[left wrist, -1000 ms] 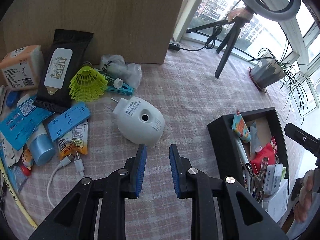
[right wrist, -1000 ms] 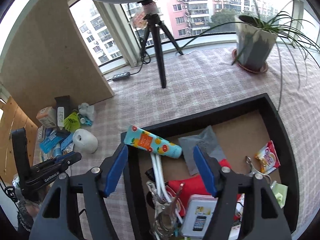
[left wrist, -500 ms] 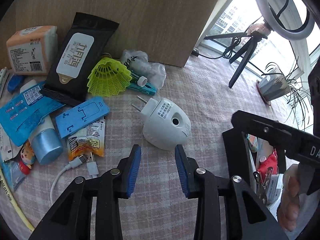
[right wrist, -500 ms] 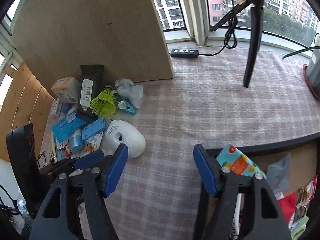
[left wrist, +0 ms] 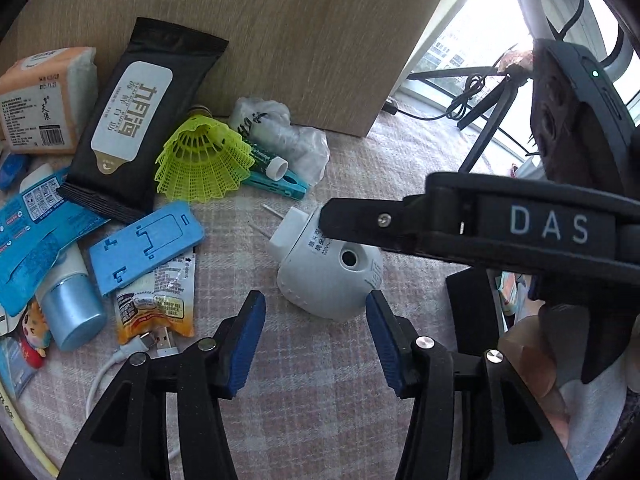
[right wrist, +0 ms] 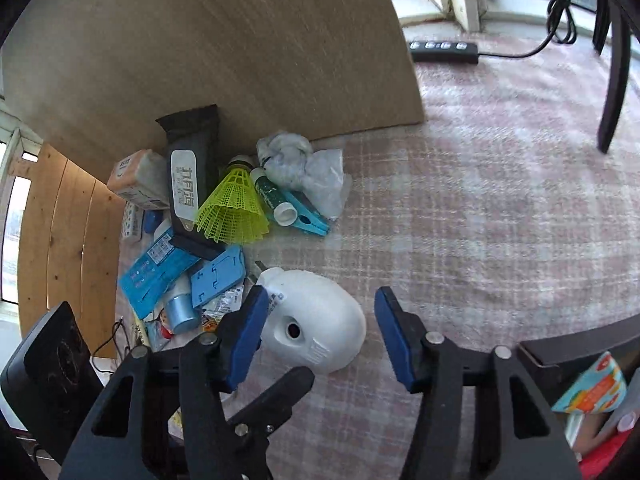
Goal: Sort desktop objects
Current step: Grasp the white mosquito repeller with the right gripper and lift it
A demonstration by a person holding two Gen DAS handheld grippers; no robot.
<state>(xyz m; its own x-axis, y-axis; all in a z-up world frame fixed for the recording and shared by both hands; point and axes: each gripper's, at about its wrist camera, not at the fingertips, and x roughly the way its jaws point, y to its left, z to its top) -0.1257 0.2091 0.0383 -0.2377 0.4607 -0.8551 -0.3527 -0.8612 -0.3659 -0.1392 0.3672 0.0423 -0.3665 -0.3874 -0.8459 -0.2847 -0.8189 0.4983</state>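
Observation:
A white plug-in device lies on the checked cloth, prongs toward the clutter. My left gripper hovers at its near edge, jaws opening, the device's rim just ahead of the blue pads with nothing pressed. My right gripper hangs over the same device, jaws closing; the device sits between its pads, the right pad clearly apart from it. In the left wrist view the right gripper's black finger crosses above the device. One left finger shows low in the right wrist view.
Clutter lies left of the device: a yellow shuttlecock, a black wipes pack, a blue phone stand, an orange tissue pack. A wooden board stands behind. The black tray is at the right, a power strip far back.
My right gripper swung left from above the tray to above the white device and narrowed a little. The left gripper's jaws widened and it edged closer to the device.

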